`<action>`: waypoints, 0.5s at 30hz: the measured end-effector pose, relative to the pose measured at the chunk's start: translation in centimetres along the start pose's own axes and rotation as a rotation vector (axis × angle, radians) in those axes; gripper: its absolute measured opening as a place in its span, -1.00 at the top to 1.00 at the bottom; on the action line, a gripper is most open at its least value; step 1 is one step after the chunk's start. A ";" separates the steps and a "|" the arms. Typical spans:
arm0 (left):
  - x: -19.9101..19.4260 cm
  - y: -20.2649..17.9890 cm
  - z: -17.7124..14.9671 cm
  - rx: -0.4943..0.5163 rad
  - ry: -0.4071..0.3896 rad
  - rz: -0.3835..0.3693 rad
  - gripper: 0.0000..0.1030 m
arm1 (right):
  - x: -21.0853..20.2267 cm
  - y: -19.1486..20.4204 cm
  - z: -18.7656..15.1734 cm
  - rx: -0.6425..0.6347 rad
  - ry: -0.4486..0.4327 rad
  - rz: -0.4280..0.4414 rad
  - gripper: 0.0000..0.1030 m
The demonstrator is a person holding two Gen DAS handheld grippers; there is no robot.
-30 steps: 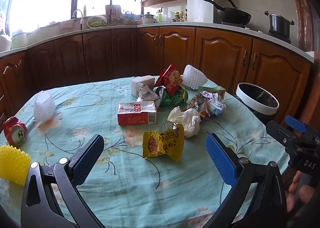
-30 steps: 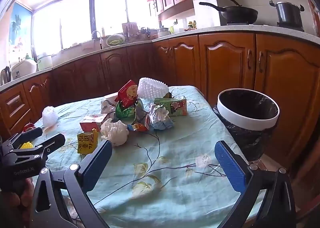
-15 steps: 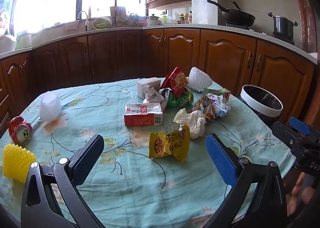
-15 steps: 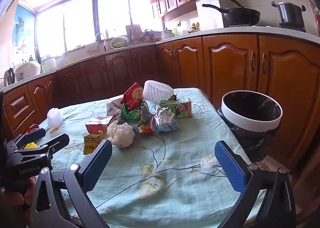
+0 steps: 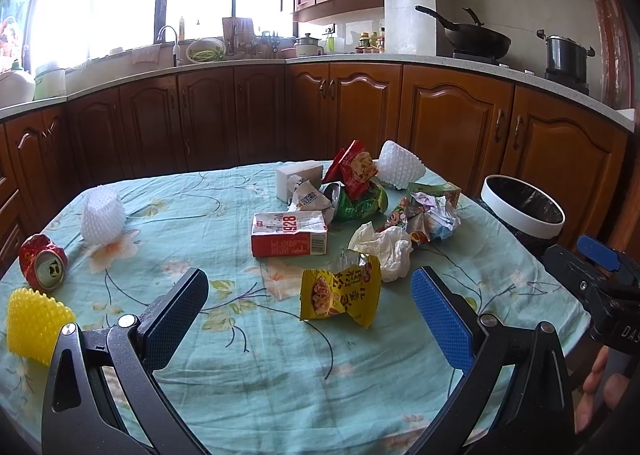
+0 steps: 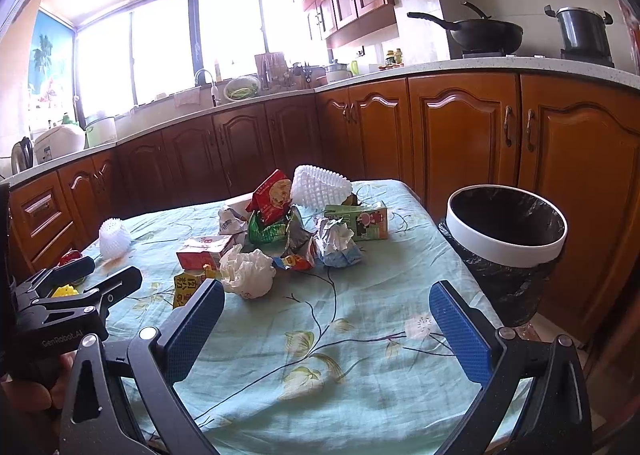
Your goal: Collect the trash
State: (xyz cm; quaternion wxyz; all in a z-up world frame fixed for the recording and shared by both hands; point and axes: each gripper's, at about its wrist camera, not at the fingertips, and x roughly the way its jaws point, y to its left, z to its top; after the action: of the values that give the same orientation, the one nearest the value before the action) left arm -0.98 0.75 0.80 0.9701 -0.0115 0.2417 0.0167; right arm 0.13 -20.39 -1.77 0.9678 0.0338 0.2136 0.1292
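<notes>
Trash still litters the bench [image 5: 248,367]: a yellow snack packet [image 5: 340,295], crumpled white paper [image 5: 384,247], a red carton [image 5: 289,235], a heap of wrappers [image 5: 360,191], a crushed red can [image 5: 42,263] and foam nets lie on the cloth. Beside the bench's edge stands the lined bin [image 6: 506,223]; what shows of its inside looks bare. Both the left gripper [image 5: 310,319] and the right gripper [image 6: 326,329] hover wide apart, holding nothing. By my judgement, collection has hardly begun.

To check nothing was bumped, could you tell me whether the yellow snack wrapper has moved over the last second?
No. The yellow snack wrapper lies just in front and right of the red carton, as before; only the view shifted.
</notes>
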 end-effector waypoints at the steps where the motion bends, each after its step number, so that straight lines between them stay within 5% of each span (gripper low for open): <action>1: 0.0 0.0 0.0 0.001 -0.001 0.000 -1.00 | 0.0 0.0 0.0 0.000 0.001 0.000 -1.00; 15: 0.1 0.0 0.2 0.006 -0.006 -0.004 -1.00 | 0.2 0.0 -0.1 0.012 0.001 0.013 -1.00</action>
State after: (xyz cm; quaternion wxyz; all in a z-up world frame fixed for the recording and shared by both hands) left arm -0.79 0.77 0.87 0.9709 -0.0088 0.2390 0.0140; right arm 0.27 -20.36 -1.96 0.9666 0.0407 0.2147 0.1342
